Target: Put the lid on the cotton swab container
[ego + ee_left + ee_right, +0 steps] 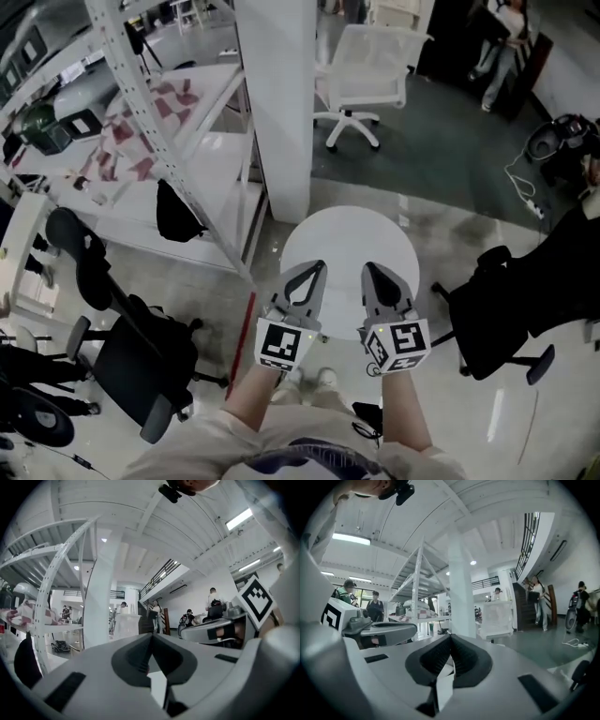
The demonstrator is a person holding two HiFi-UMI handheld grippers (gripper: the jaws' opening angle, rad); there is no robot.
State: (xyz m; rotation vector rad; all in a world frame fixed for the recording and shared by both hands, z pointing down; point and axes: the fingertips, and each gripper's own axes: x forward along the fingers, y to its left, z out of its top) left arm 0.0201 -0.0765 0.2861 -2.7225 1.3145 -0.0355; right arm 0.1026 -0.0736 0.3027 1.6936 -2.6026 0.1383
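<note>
Neither the cotton swab container nor its lid shows in any view. In the head view my left gripper (320,265) and right gripper (367,266) are held side by side, pointing away from me, above a small round white table (349,230) whose visible top is bare. Both have their jaws pressed together with nothing between them. The left gripper view looks level across the room over its own shut left gripper (151,635), with the right gripper (220,631) beside it. The right gripper view shows its shut right gripper (450,636), with the left gripper (386,631) alongside.
A white pillar (277,103) stands just behind the table, with a metal shelving rack (159,122) to its left and a white office chair (366,70) behind. Black office chairs stand at left (131,361) and right (506,309). Several people stand far off.
</note>
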